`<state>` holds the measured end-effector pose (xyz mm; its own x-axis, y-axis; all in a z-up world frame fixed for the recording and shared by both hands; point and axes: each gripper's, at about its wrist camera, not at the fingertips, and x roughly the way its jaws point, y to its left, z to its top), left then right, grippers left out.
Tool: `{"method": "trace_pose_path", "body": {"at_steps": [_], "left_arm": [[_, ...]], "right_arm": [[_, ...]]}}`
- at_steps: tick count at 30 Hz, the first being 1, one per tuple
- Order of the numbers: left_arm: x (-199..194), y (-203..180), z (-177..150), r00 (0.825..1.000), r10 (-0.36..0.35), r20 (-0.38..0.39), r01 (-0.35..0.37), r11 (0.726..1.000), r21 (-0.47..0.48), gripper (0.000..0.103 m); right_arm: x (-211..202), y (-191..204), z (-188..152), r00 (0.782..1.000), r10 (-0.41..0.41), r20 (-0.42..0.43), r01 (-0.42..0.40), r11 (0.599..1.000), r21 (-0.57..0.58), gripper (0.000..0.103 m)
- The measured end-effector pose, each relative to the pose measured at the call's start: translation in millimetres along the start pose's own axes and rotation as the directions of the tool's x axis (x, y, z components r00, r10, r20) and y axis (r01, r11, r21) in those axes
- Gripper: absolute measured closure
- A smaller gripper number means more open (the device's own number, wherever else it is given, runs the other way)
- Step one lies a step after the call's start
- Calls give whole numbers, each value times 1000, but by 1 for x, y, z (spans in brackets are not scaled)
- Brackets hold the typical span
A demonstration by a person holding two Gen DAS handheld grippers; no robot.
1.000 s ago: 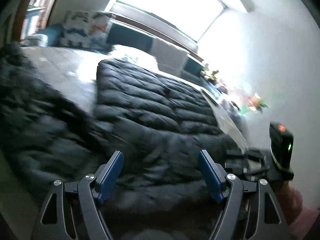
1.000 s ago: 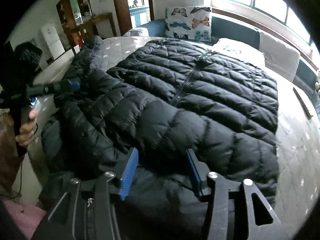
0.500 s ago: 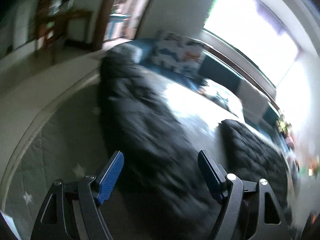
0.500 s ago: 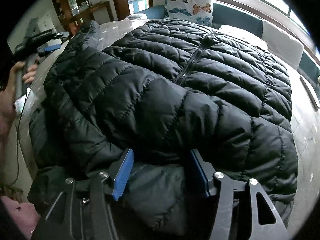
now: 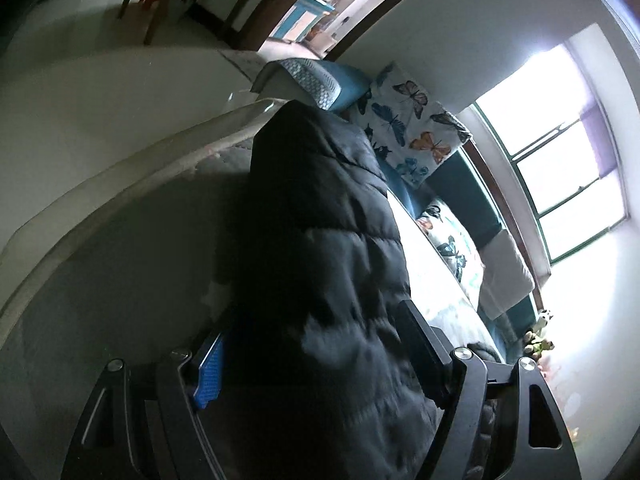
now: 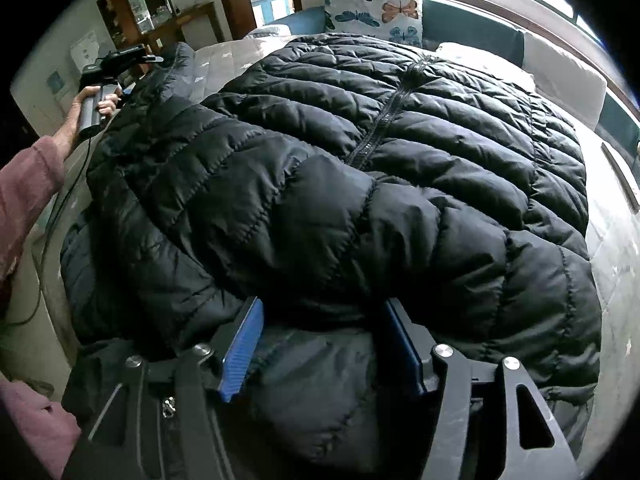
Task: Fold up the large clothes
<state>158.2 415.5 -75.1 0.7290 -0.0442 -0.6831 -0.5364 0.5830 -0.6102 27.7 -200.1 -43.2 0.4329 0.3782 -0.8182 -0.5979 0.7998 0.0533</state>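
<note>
A large black puffer jacket (image 6: 400,140) lies zip-up on the bed, with one sleeve (image 6: 280,184) folded across its front. My right gripper (image 6: 323,308) sits low at the near edge. Its jaws are opening, and the jacket's fabric lies loosely between the blue pads (image 6: 240,352). Off at the far left a hand (image 6: 86,100) holds my left gripper (image 6: 154,58) by the other sleeve. In the left wrist view that sleeve (image 5: 320,220) runs away from me between the wide-open jaws of the left gripper (image 5: 312,320), along the bed's edge.
The pale quilted mattress (image 6: 612,240) shows to the right of the jacket and beside the sleeve (image 5: 120,260). Butterfly pillows (image 6: 376,8) and teal cushions line the headboard under a bright window (image 5: 560,140). A wooden cabinet (image 6: 160,12) stands beyond the bed. A pink-clad arm (image 6: 24,196) reaches in at left.
My left gripper swung away from the jacket's body to the far sleeve at the bed's edge, rolling as it went. The right jaws widened over the near fabric.
</note>
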Motion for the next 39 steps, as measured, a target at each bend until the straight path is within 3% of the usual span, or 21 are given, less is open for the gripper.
{"method": "trace_pose_path", "body": {"at_steps": [7,10,12,16,18,20,22,27,30,33,36,39], "left_arm": [[30,19,44,1000,-12,-5,12,998,-54,22],[38,15,59,998,57,3,-57,998,-20,22],[46,6,67,990,140,11,-140,990,26,22],[64,-20,72,951,307,44,-310,939,150,25],[77,-34,69,919,391,61,-393,885,250,26],[84,-48,59,895,440,77,-441,842,310,26],[92,-53,55,886,455,90,-457,823,338,26],[97,-51,61,903,425,65,-423,850,315,26],[81,-34,66,950,309,45,-310,921,237,26],[61,-8,70,992,127,7,-127,989,79,27],[56,13,74,1000,2,-18,-3,999,-32,27],[57,10,76,999,32,-26,-31,999,25,36]], "right_arm": [[2,0,2,1000,8,-12,-8,1000,6,32],[2,0,2,1000,11,-16,-11,1000,4,31],[3,-1,3,1000,14,-19,-14,1000,6,29],[4,0,3,999,42,-20,-41,999,11,19],[6,4,3,999,40,-21,-40,999,-6,14],[7,7,3,999,30,-23,-31,999,-25,12],[7,8,3,999,29,-25,-30,999,-31,11],[6,6,1,999,34,-19,-35,999,-28,11],[6,7,0,999,33,-12,-33,999,-30,11],[5,6,0,999,35,-7,-36,999,-29,11],[5,6,0,999,37,-4,-37,999,-28,11],[5,6,0,999,36,-5,-37,999,-27,10]]}}
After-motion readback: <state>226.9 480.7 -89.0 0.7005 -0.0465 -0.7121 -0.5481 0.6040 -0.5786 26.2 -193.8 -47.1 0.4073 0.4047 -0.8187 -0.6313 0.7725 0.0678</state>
